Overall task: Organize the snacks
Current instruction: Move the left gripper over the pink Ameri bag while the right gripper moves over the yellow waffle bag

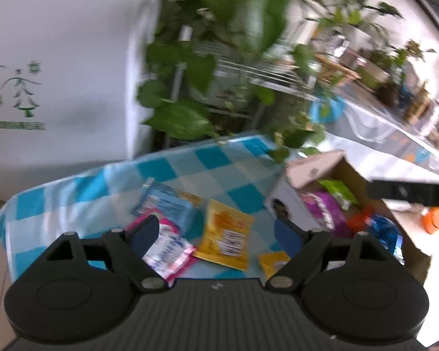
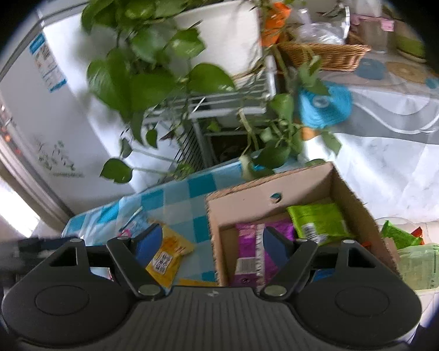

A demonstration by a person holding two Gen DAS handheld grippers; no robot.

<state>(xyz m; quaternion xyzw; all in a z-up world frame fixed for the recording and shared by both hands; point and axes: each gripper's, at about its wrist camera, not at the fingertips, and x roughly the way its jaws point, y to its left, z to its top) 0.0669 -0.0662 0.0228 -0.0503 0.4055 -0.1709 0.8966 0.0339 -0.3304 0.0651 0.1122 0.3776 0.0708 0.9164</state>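
Left claw (image 1: pixel 216 234) is open, nothing gripped, hanging over loose snacks on the checked worktop (image 1: pixel 82 193): pink-white packet (image 1: pixel 169 251), blue packet (image 1: pixel 166 204), yellow packet (image 1: pixel 225 237), and a small yellow one (image 1: pixel 273 261) near the right finger. Right claw (image 2: pixel 212 244) is also open and empty, straddling the box (image 2: pixel 266 196) wall. Inside the box lie a purple packet (image 2: pixel 248 251) and a green packet (image 2: pixel 317 219). Plant (image 2: pixel 149 58) is behind.
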